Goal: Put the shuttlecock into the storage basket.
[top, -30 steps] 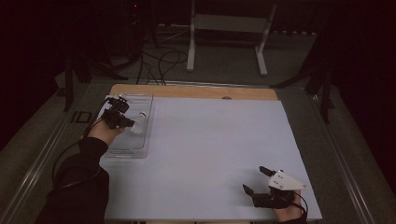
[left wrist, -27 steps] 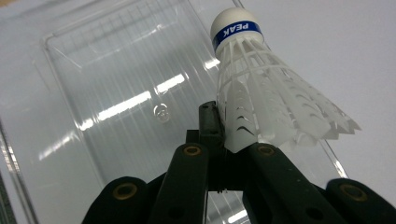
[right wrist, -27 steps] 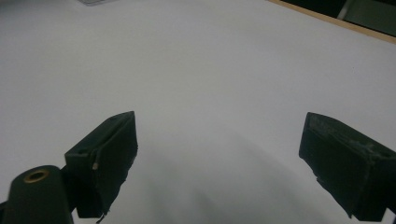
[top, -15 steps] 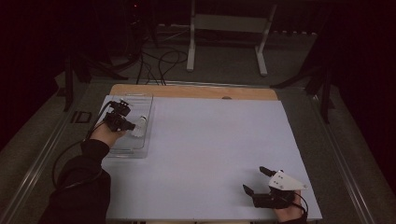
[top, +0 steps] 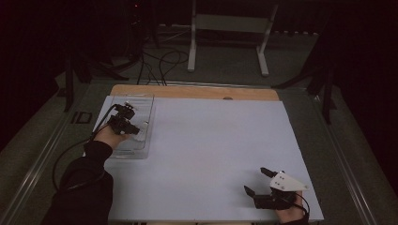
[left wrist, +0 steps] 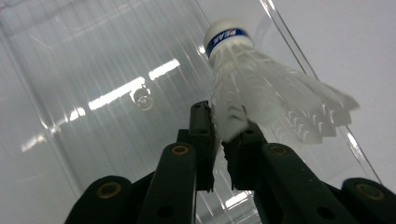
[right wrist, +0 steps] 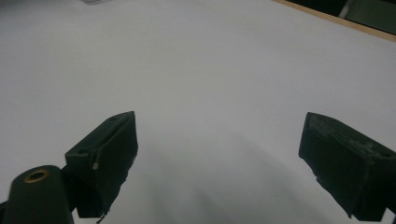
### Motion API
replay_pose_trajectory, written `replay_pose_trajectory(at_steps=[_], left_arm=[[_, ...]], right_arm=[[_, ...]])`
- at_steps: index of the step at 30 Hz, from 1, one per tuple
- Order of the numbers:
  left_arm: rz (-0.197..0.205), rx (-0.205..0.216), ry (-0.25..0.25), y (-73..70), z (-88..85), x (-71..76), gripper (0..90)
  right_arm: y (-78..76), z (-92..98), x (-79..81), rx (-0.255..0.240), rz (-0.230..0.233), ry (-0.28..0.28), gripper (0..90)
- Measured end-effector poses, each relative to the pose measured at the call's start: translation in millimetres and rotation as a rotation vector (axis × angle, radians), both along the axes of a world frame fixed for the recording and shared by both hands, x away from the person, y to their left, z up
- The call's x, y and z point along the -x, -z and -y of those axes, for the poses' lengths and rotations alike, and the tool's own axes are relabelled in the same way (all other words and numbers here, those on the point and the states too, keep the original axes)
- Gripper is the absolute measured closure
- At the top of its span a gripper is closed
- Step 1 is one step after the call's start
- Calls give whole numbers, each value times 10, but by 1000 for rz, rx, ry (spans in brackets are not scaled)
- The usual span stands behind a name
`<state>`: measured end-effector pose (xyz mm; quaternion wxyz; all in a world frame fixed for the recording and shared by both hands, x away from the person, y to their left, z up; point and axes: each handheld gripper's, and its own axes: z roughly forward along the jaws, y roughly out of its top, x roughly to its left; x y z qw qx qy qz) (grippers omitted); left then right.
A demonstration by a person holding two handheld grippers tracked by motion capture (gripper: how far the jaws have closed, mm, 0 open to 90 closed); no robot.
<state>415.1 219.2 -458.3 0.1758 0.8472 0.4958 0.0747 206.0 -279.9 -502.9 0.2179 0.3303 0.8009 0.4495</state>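
White feathers of the shuttlecock [left wrist: 261, 93] sit between the left gripper [left wrist: 223, 135]'s narrowly parted, just-opening jaws above the clear tray [left wrist: 93, 70], while the right gripper [right wrist: 219, 154] gapes wide.

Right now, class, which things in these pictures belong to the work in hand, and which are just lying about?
In the job:
- left gripper, jaws just opening, feathers between them
- shuttlecock
- clear tray

Lying about:
- right gripper, jaws open and empty, on white sheet
- metal stand
- floor cables
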Motion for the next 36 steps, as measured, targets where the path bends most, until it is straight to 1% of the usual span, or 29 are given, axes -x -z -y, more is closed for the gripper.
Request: replay_pose_trajectory(at_steps=[2,4,6,7,9,11,13,14,17,24,25,26,27,28,29,30,32,36], left_arm=[[-7,6,1,16,3,2,794],[-15,-1,7,26,9,7,778],[-22,3,12,29,10,10,742],[-25,3,10,29,11,12,740],[-14,-1,6,14,10,21,704],[-10,0,-4,-16,13,29,641],[0,-4,-10,-55,22,42,575],[11,-12,-18,-76,25,47,525],[32,-24,-38,-136,27,60,423],[53,-42,-39,-218,80,95,266],[54,-42,-41,-230,81,95,263],[53,-36,-40,-241,83,99,240],[53,-40,-22,-252,88,107,180],[56,-49,-2,-260,94,121,148],[60,-64,4,-267,106,130,143],[55,-70,6,-269,112,133,108],[48,-69,18,-278,117,141,23],[61,-62,33,-296,131,162,1]], right_arm=[[1,0,0,1,-3,-1,116],[0,-1,1,2,-4,-1,116],[1,-1,0,0,-5,-1,116],[2,-1,-1,2,-5,0,116],[1,-1,0,2,-5,0,116],[0,0,0,3,-3,1,116],[1,1,-1,3,-3,1,116],[2,0,-1,4,-5,1,116],[4,-3,-2,8,-6,4,117],[5,-4,-4,8,-5,6,117],[4,-4,-3,9,-6,5,116],[3,-5,-2,8,-6,6,116],[4,-4,-2,8,-6,6,117],[4,-3,-3,8,-6,5,117],[5,-2,-4,7,-6,6,117],[6,0,-6,8,-6,7,117],[8,-2,-7,9,-7,5,116],[6,-3,-4,9,-7,7,116]])
